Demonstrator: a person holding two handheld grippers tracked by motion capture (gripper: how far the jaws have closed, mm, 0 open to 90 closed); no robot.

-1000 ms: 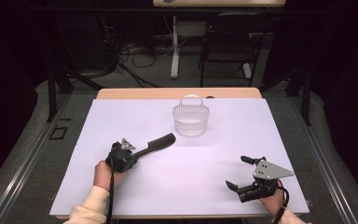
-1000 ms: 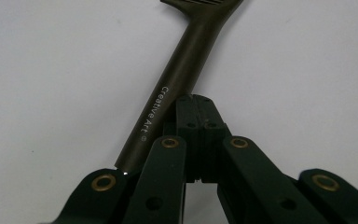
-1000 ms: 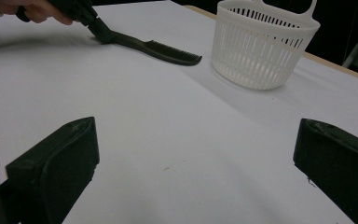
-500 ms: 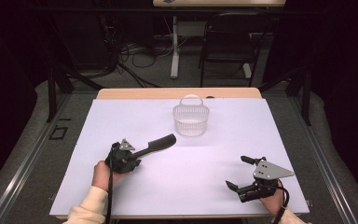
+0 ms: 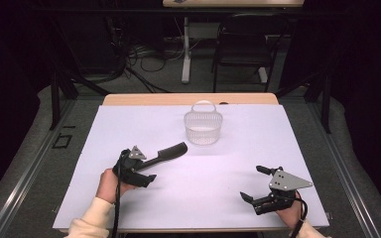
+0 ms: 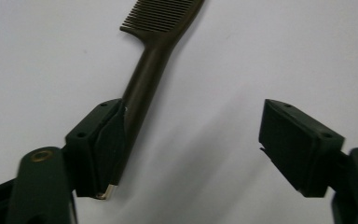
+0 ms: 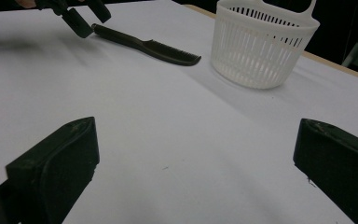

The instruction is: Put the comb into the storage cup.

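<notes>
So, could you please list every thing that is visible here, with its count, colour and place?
comb: one, dark brown, lying flat on the table left of the middle, its handle end beside one jaw of the left hand-held gripper.
basket: one, white, slotted wall with a hoop handle, upright toward the far middle of the table, nothing visible inside.
table: one, white top with a wooden far edge.
chair: one, dark, on the floor behind the table.
left hand-held gripper: one, black; its jaws have just been opening and stand apart, the comb's handle against one pad only.
right hand-held gripper: one, black with a grey plate, near right corner, jaws wide apart over bare table.
hands: two, light sleeves, at the near edge.
</notes>
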